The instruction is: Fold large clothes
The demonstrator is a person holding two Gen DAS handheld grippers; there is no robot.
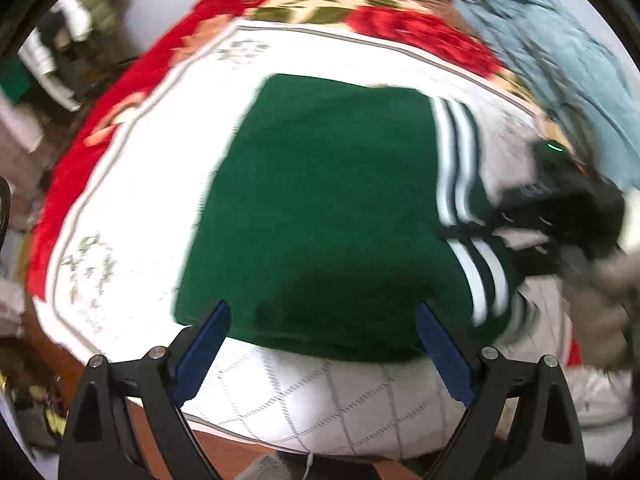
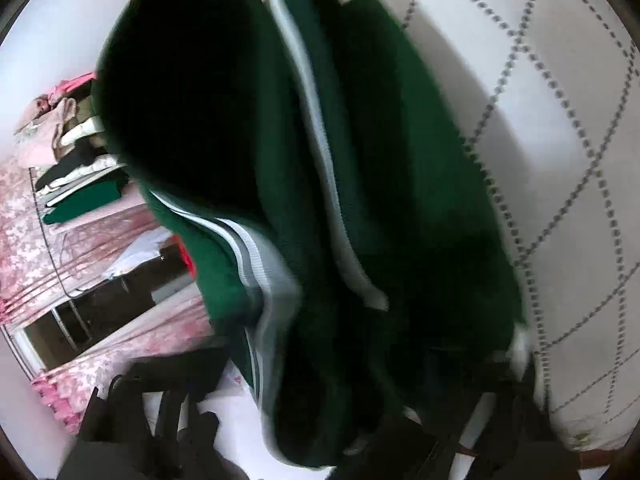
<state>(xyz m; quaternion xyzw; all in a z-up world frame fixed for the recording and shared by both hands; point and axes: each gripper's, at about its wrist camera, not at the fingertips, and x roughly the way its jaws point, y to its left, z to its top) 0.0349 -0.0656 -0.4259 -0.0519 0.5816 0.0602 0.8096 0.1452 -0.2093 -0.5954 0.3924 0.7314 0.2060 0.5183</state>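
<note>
A dark green garment with white stripes [image 1: 320, 208] lies folded on a white quilted bedspread [image 1: 132, 184]. My left gripper [image 1: 322, 344] is open and empty, its blue-padded fingers [image 1: 204, 344] spread just above the garment's near edge. My right gripper [image 1: 532, 224] shows in the left wrist view at the garment's striped right edge, blurred by motion. In the right wrist view the green garment [image 2: 360, 200] fills the frame, bunched and hanging between the dark fingers [image 2: 132, 400]; the right gripper [image 2: 328, 432] seems shut on its fabric, with the fingertips hidden under cloth.
A red floral blanket [image 1: 120, 92] rings the bedspread. A light blue cloth [image 1: 560, 60] lies at the far right. A pile of clothes [image 1: 60, 52] sits at the far left. Pink curtains [image 2: 60, 240] and stacked clothes [image 2: 84, 184] show at the left.
</note>
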